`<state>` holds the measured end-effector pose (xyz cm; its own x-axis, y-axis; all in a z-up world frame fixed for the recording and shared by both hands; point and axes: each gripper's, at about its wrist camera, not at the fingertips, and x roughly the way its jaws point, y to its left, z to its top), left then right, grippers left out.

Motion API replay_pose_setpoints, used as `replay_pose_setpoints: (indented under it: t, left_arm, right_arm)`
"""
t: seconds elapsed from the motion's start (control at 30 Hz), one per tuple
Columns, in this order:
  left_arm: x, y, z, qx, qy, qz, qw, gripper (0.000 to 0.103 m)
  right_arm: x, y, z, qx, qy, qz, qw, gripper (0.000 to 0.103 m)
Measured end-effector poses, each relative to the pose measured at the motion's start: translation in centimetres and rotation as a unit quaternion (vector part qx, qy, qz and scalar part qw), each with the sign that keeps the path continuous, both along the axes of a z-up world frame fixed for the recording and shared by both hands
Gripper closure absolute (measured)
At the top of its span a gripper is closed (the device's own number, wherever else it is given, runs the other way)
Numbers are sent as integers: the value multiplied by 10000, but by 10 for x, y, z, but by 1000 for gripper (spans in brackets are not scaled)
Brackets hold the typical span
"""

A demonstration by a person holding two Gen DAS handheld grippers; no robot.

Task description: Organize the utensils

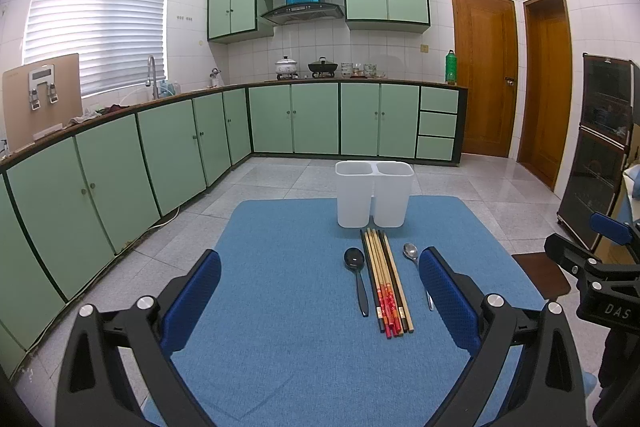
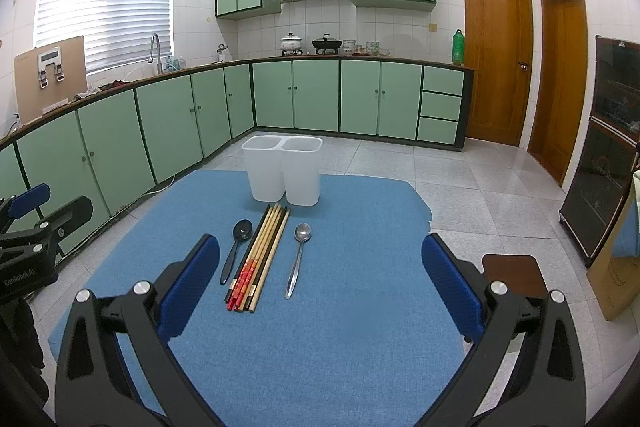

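A white two-compartment utensil holder (image 1: 374,193) (image 2: 282,169) stands upright at the far side of a blue mat (image 1: 280,307) (image 2: 340,307). In front of it lie a black spoon (image 1: 357,275) (image 2: 236,247), a bundle of several chopsticks (image 1: 386,283) (image 2: 260,259) and a metal spoon (image 1: 414,255) (image 2: 298,255). My left gripper (image 1: 320,301) hovers open above the mat, short of the utensils, nothing between its blue pads. My right gripper (image 2: 320,291) is likewise open and empty, with the utensils ahead and to its left.
The mat covers a low table over a grey tiled floor. A brown stool (image 1: 540,275) (image 2: 514,273) stands at the table's right. Green cabinets (image 1: 160,155) run along the left and back, wooden doors (image 2: 496,55) and a dark glass cabinet (image 2: 608,147) at the right.
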<state>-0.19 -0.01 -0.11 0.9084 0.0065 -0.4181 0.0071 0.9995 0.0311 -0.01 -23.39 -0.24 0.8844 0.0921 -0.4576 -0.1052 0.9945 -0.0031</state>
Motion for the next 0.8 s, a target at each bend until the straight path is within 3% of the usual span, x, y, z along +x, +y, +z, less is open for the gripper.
replay_pose_setpoints:
  t: [0.8]
  left_arm:
    - [3, 2, -1, 5, -7, 21, 10000, 6]
  right_arm:
    - [4, 0, 0, 10, 1, 0, 10000, 5]
